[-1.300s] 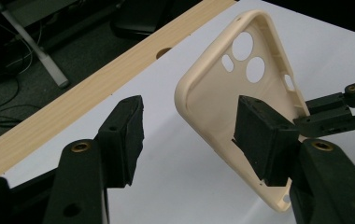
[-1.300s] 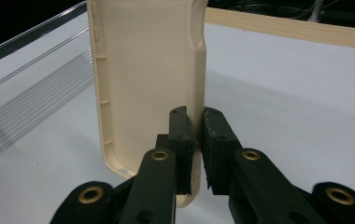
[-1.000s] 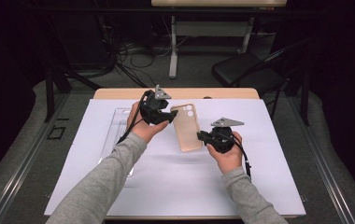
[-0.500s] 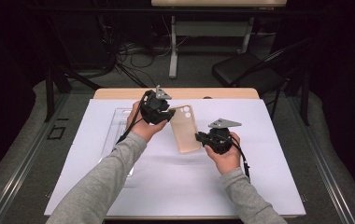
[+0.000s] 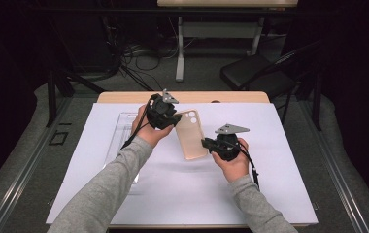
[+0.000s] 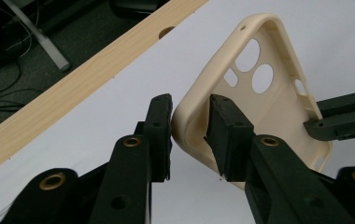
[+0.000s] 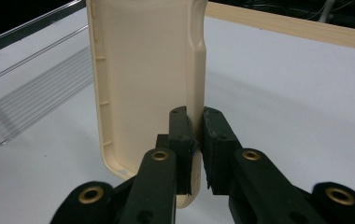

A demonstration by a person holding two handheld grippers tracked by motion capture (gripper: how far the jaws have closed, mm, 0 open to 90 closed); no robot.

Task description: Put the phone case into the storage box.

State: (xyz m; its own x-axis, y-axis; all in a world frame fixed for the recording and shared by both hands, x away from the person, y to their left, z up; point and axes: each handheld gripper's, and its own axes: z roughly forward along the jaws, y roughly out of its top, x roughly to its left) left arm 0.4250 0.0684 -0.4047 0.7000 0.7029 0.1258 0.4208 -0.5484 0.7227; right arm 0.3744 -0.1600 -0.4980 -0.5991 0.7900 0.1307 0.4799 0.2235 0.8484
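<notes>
**Phone case held at both ends**

Cream phone case (image 5: 191, 134) raised above the white surface (image 5: 279, 145), spanning the two grippers. Left gripper (image 6: 190, 122): fingers just closing, a corner rim near the camera holes between them. Right gripper (image 7: 195, 135): fingers narrowly parted, clamped on the side rim. Clear tray (image 7: 31, 100) beyond the case.

I see a cream phone case (image 5: 192, 135), my black grippers, a white table (image 5: 279, 145) and a see-through ridged tray (image 7: 35, 100).

Clear plastic tray (image 5: 124, 127) on white sheet (image 5: 279, 160); wooden table edge (image 5: 231, 97); black chair (image 5: 255, 75) behind.
</notes>
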